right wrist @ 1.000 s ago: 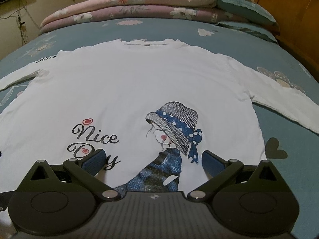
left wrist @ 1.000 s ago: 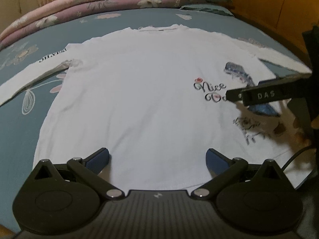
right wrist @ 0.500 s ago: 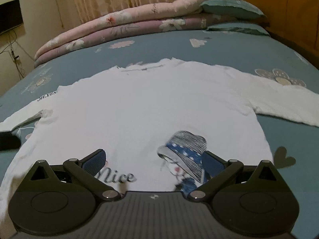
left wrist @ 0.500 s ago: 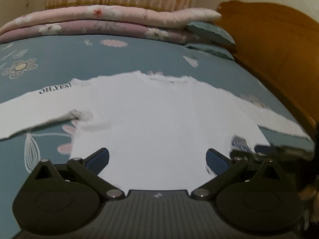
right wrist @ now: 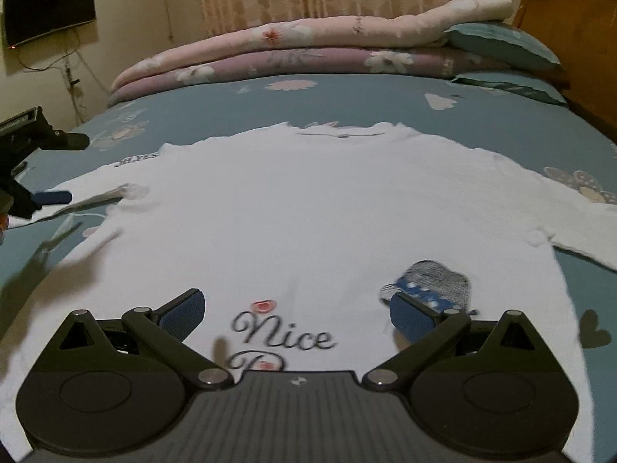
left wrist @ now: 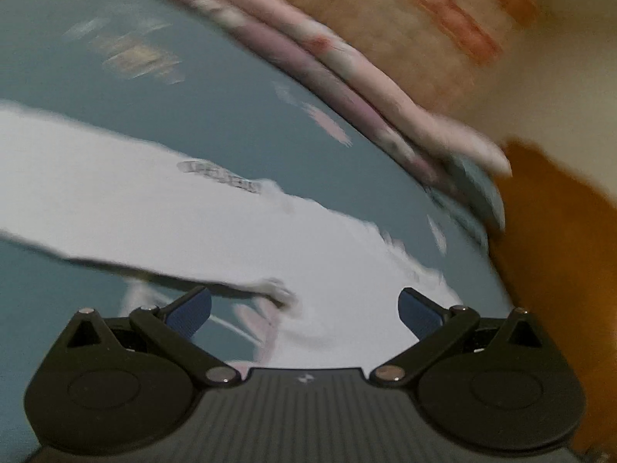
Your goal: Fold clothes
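Far left, wall: dark flat screen point(right wrist: 48, 7) mounted high, cable hanging below it.
Left gripper point(left wrist: 304, 308): black frame, blue-padded fingers point(left wrist: 189, 310) spread wide apart, nothing between them; hovering over the left sleeve and armpit area; also seen at the left edge of the right wrist view point(right wrist: 36, 166), one blue pad just beside the sleeve.
Left wrist view: tilted and heavily motion-blurred, fine detail unreadable.
Left sleeve point(left wrist: 96, 200): stretched out flat to the side on the sheet, small dark lettering near the shoulder, too blurred to read.
White long-sleeved cotton shirt point(right wrist: 308, 208): lying flat, front side up, in the middle of the bed, neckline toward the far quilts, hem toward the camera; "Nice" in black script with a pink heart, plus a printed figure in a blue dotted hat.
Teal bedsheet with pale flower print point(right wrist: 347, 96): under the shirt, visible all round it.
Rolled pink and mauve floral quilts point(right wrist: 308, 50): stacked along the far edge of the bed, well apart from the shirt.
Right gripper point(right wrist: 297, 308): same black frame, blue pads parted wide, empty; low over the lower front of the shirt, print showing between the fingers.
Right sleeve point(right wrist: 570, 216): extended sideways toward the right.
Teal pillows point(right wrist: 505, 44): at the far right end of the quilts.
Orange-brown wooden headboard point(right wrist: 570, 31): along the right side of the bed.
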